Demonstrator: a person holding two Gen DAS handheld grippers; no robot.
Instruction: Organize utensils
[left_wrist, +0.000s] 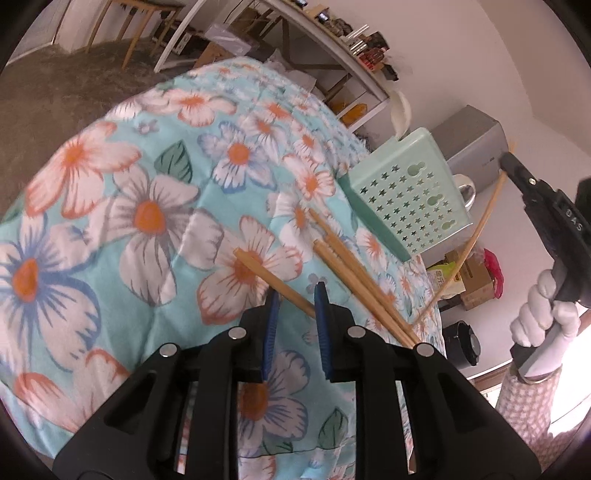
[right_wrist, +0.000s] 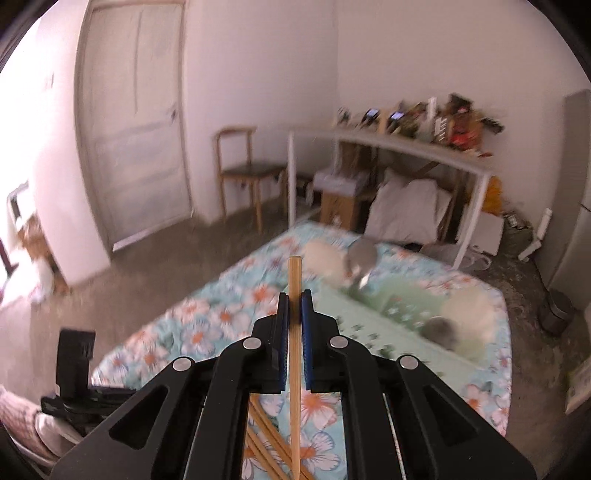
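My left gripper (left_wrist: 295, 295) hovers low over the floral cloth (left_wrist: 147, 206) with its blue pads apart. One wooden chopstick (left_wrist: 258, 271) lies slanted across the gap, and its near end reaches the right pad. Several more chopsticks (left_wrist: 354, 269) lie just to the right on the cloth. My right gripper (right_wrist: 294, 295) is shut on a single chopstick (right_wrist: 294, 280) that sticks out past the pads. In the left wrist view it is raised at the far right, where the held chopstick (left_wrist: 476, 236) hangs slanting down. A mint green perforated holder (left_wrist: 406, 192) stands behind the loose chopsticks.
A gloved hand (left_wrist: 543, 314) grips the right tool's handle. A grey box (left_wrist: 476, 147) sits behind the holder. A white shelf unit (right_wrist: 388, 147), a wooden chair (right_wrist: 243, 173) and a door (right_wrist: 133, 122) stand beyond the cloth. Blurred white and grey items (right_wrist: 332, 262) sit by the holder.
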